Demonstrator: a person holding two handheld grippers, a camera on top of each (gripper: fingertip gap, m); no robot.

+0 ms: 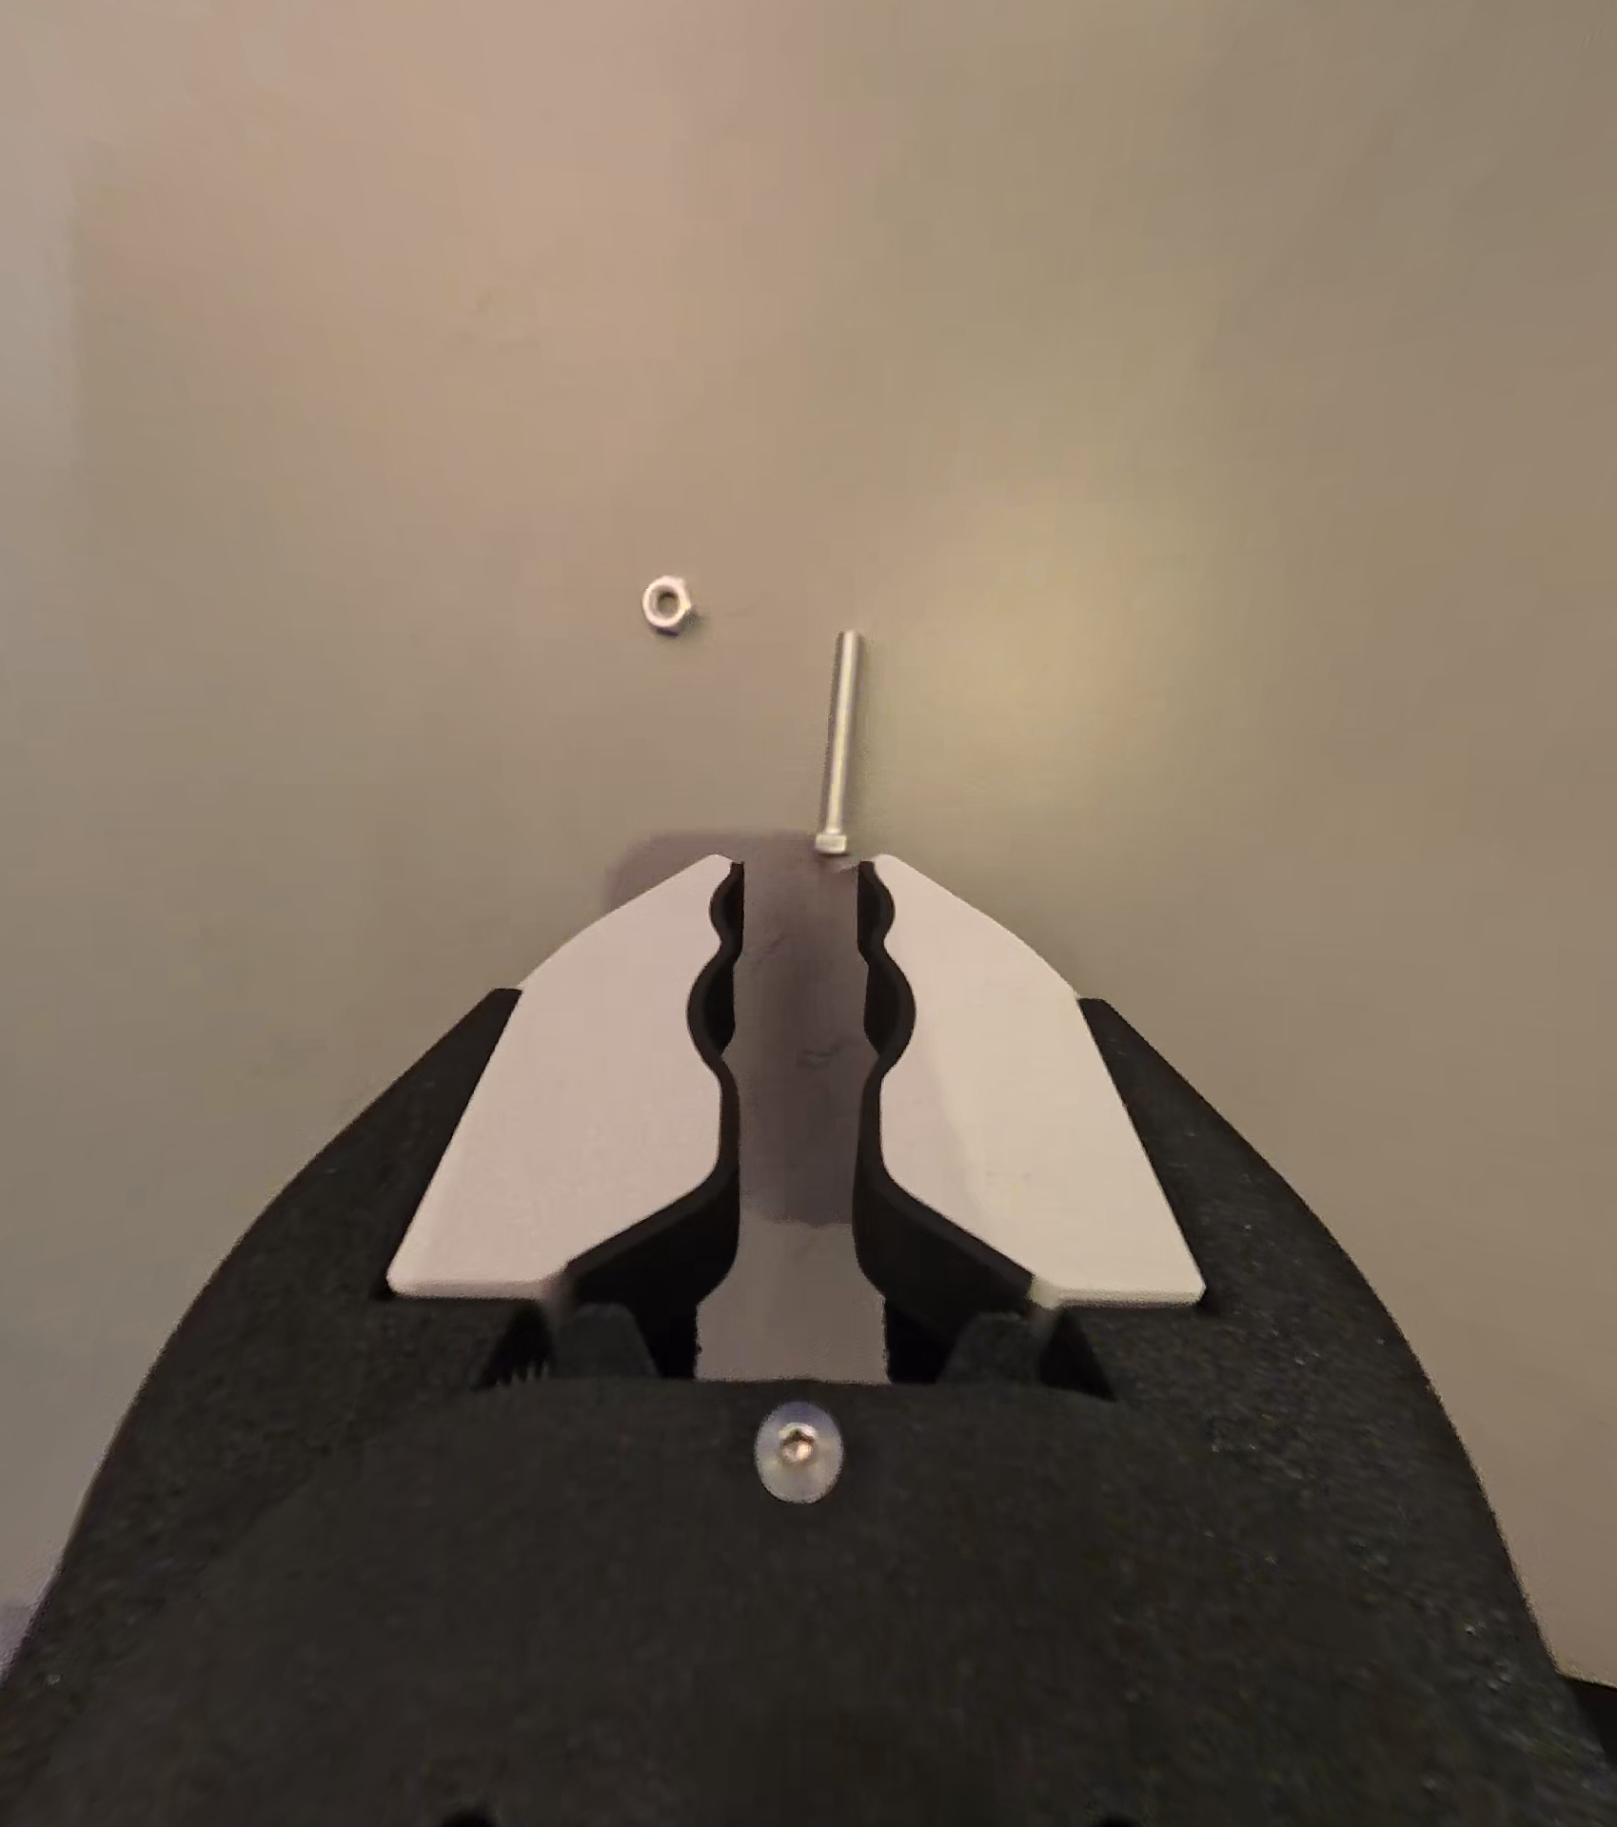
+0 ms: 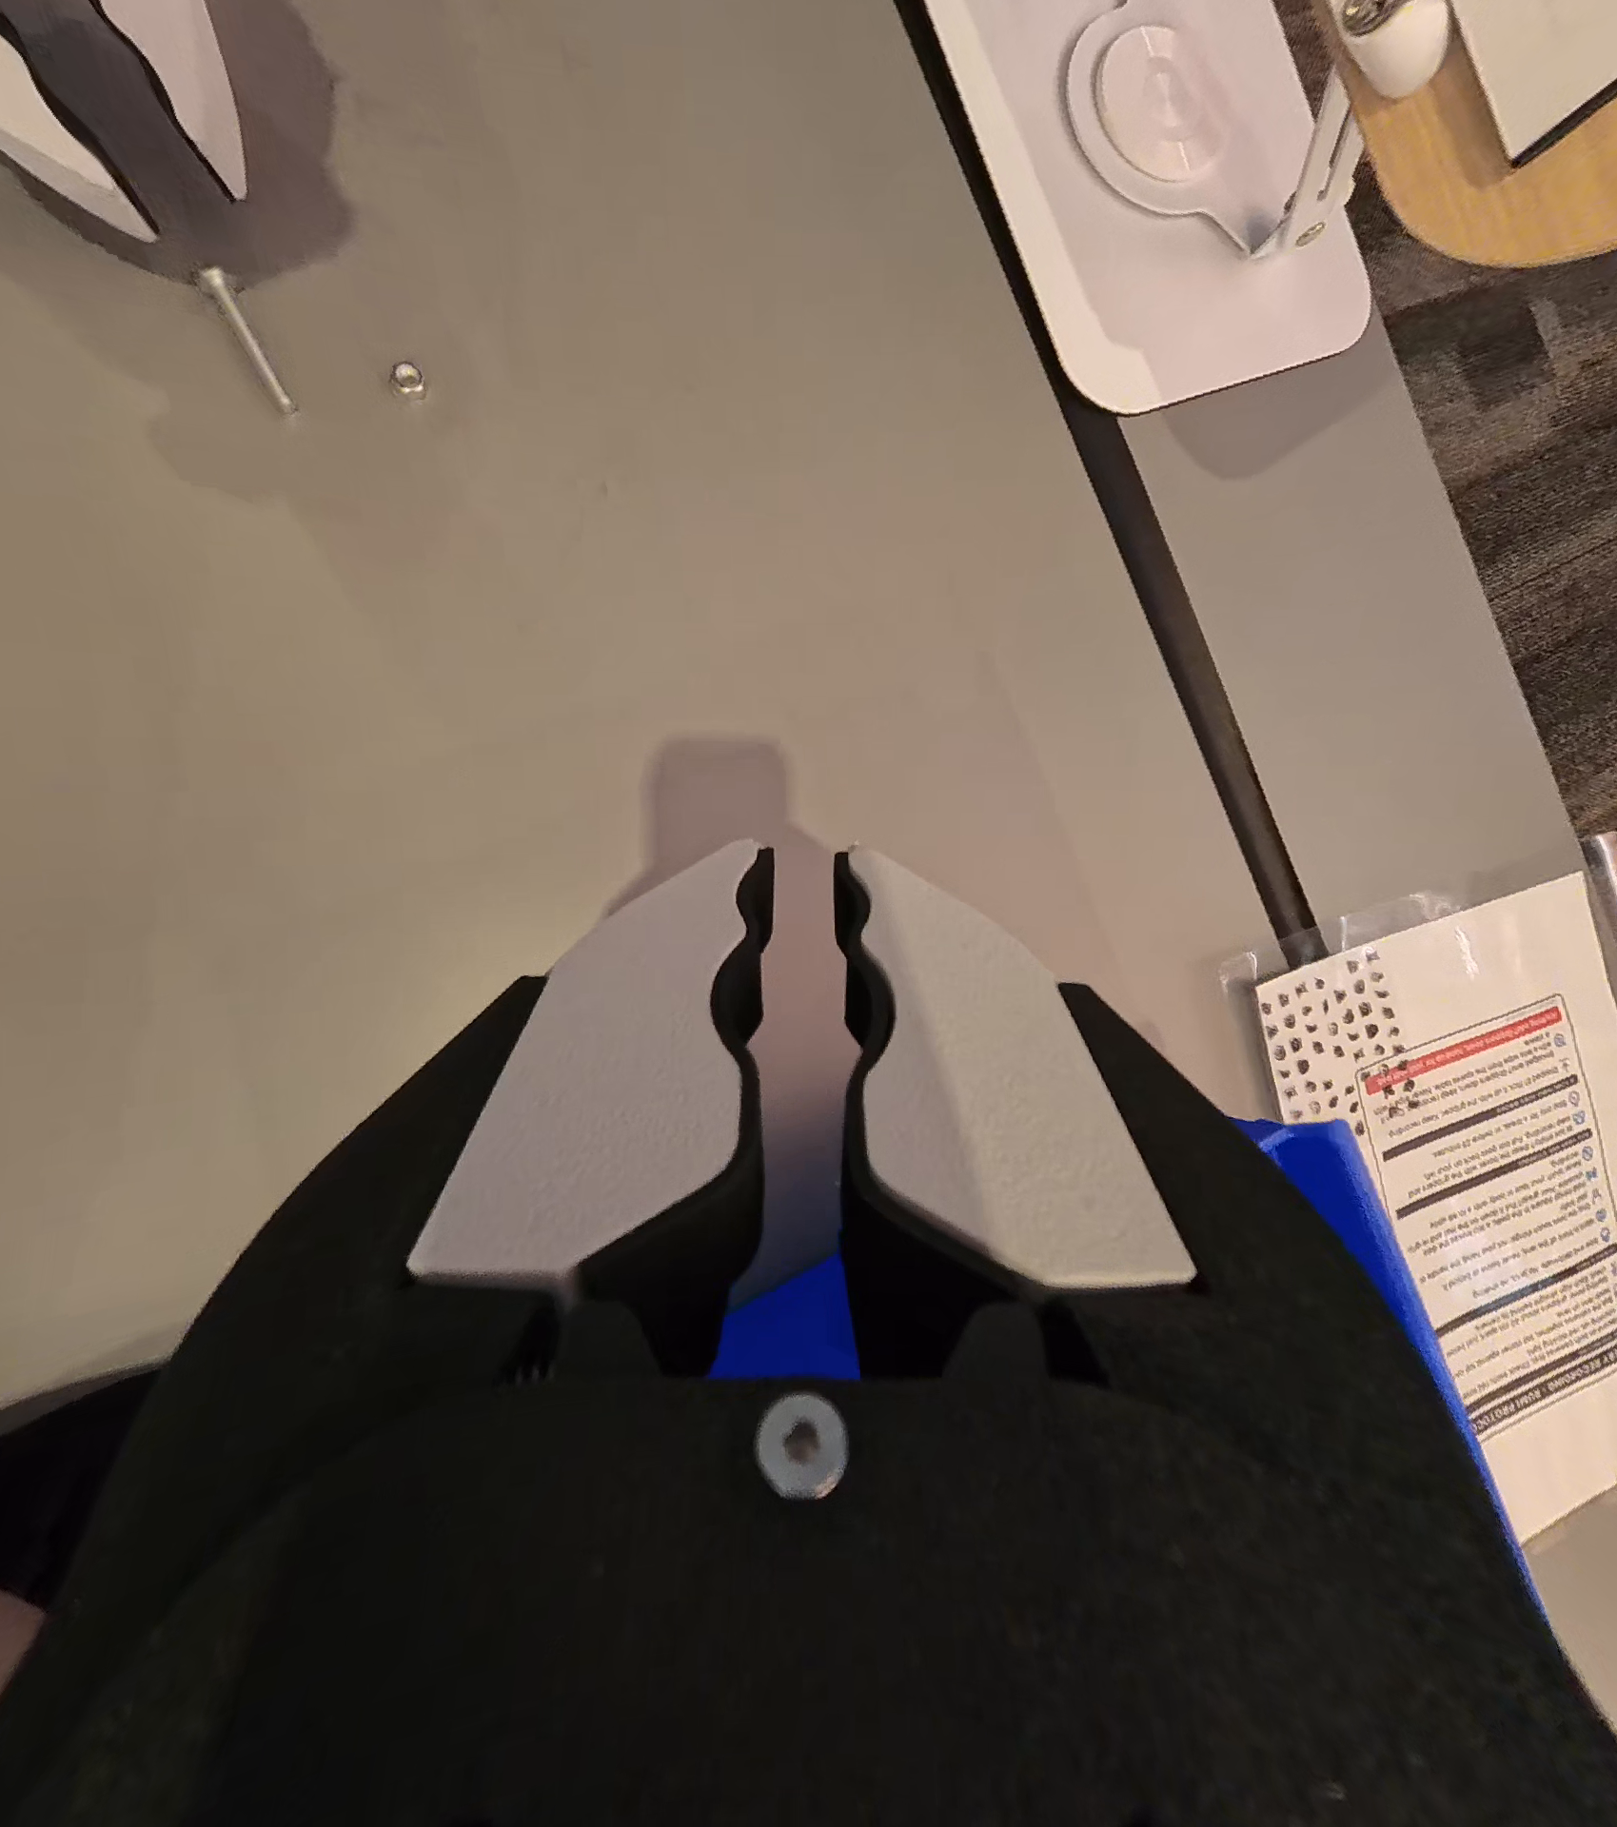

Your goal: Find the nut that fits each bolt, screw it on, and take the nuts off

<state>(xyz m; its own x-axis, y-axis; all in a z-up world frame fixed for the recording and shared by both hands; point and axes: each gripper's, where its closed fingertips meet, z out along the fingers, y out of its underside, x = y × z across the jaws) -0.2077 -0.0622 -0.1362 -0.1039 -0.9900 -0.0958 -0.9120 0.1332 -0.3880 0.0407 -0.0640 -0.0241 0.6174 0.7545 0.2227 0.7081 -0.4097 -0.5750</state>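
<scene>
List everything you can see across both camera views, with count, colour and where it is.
Bolt: one, silver, lying on the table, head toward the left claw.
Nut: one, silver, lying flat beside the bolt, apart from it.
Table: one, grey-beige.
Flat stand base: one, white, far edge of the table.
Printed sheet: one, white, in a clear sleeve at the table's right edge.
Blue block: one, partly hidden behind the right claw.
Left claw: white fingers, black body, open, tips just short of the bolt head.
Right claw: same colours, open, empty, above bare table.
</scene>
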